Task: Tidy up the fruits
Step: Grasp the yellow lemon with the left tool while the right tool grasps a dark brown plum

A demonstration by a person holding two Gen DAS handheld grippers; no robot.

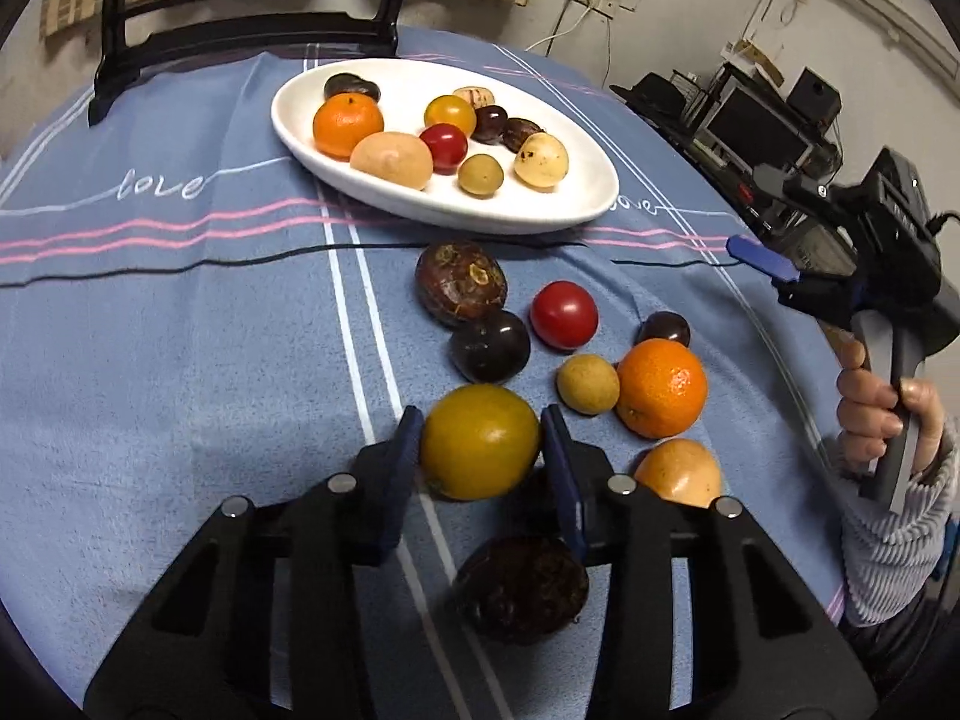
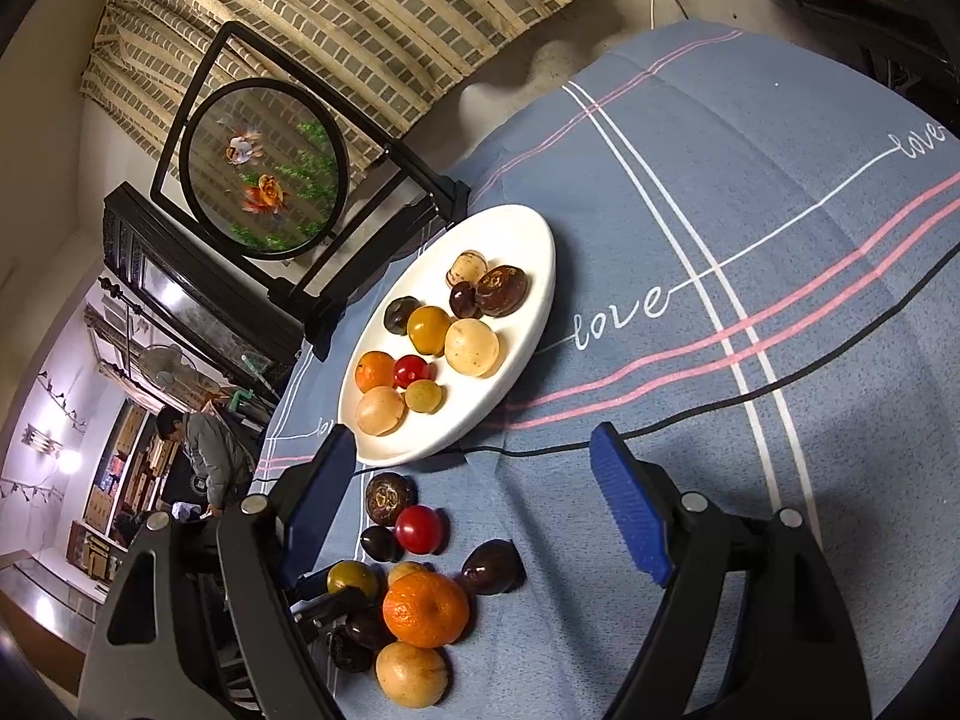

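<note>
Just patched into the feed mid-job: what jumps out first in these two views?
The left tongs bracket a yellow-green round tomato on the blue striped cloth, pads at its sides. Beyond it sits a white oval plate already loaded with fruit, with loose fruit such as a bright orange mandarin in between. The right tongs hang open and empty.

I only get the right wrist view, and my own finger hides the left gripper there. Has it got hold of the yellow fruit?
Observer: Yes. The left wrist view shows the left gripper with a pad pressed on each side of the yellow fruit.
Operator: Anything close under it?
Observer: A dark brown fruit lies nearer the camera, between the finger bases.
Operator: Is my gripper in its way?
Observer: No. The right gripper hangs open off to the right of the loose fruit, touching none.
</note>
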